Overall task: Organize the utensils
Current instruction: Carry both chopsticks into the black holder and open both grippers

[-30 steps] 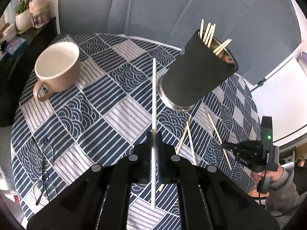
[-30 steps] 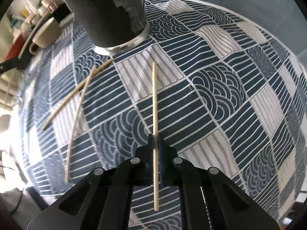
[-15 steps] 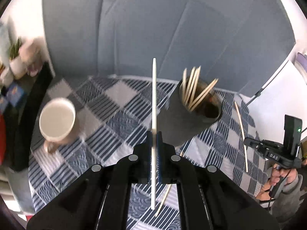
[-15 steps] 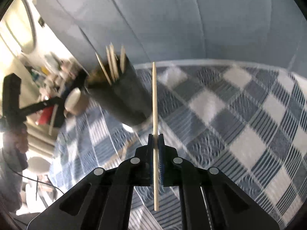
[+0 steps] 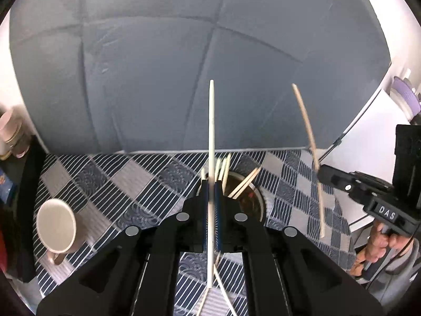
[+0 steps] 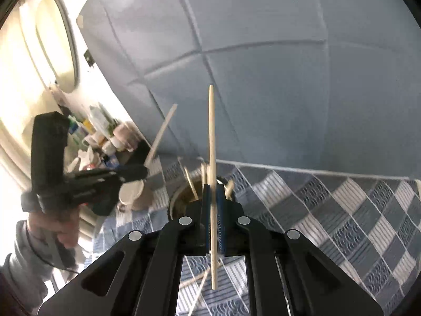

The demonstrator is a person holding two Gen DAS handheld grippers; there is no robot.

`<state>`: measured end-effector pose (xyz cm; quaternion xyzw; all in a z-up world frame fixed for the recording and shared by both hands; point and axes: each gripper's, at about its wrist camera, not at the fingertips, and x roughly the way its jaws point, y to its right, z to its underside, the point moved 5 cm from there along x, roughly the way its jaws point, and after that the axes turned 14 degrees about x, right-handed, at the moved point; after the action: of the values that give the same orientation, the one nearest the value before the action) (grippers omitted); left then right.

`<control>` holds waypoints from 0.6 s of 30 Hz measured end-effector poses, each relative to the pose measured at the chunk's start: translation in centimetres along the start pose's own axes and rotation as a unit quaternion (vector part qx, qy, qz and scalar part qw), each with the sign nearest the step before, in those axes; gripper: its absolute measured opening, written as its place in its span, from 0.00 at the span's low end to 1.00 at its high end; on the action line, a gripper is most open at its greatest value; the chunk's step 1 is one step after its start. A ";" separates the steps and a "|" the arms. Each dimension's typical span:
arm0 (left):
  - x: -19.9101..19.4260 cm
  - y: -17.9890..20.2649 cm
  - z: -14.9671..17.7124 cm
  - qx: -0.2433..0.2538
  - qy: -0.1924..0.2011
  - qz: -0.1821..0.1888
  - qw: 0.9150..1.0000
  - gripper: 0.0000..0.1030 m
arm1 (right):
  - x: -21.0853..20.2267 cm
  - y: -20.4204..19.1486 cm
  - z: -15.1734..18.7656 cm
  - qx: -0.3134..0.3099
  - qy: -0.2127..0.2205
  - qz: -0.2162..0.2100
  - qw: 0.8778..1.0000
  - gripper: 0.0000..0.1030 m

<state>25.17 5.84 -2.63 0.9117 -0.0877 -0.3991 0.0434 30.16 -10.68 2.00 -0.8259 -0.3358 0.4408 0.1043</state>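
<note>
here, near the frame centre of each wrist view, the left gripper [image 5: 210, 184] is closed tight on a white stick [image 5: 211, 131] and the right gripper [image 6: 213, 188] on a wooden stick [image 6: 211, 137], both above the dark holder [image 5: 252, 197] with more sticks on the patterned tablecloth [image 5: 126, 173].

We are viewing two handheld grippers of matte black plastic. The left gripper [image 5: 210, 184] is showing angular forked arms, four round silver screw heads and blue pads lining its fingers. The right gripper [image 6: 214, 192] is showing the same build; at the right of the left view its body is bearing white lettering "DAS". The person is wearing grey sleeves [image 6: 18, 260], and a thin black cable is trailing below each handle.
</note>
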 end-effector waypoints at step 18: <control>5.4 0.0 -1.9 -0.004 0.098 0.062 0.993 0.05 | 7.4 1.0 -1.0 0.050 0.042 -0.119 0.991 0.05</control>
<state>30.13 4.76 -5.26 0.9391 -0.1374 -0.3047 0.0799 34.31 -6.52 -2.74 -0.7914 -0.4044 0.4066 0.2116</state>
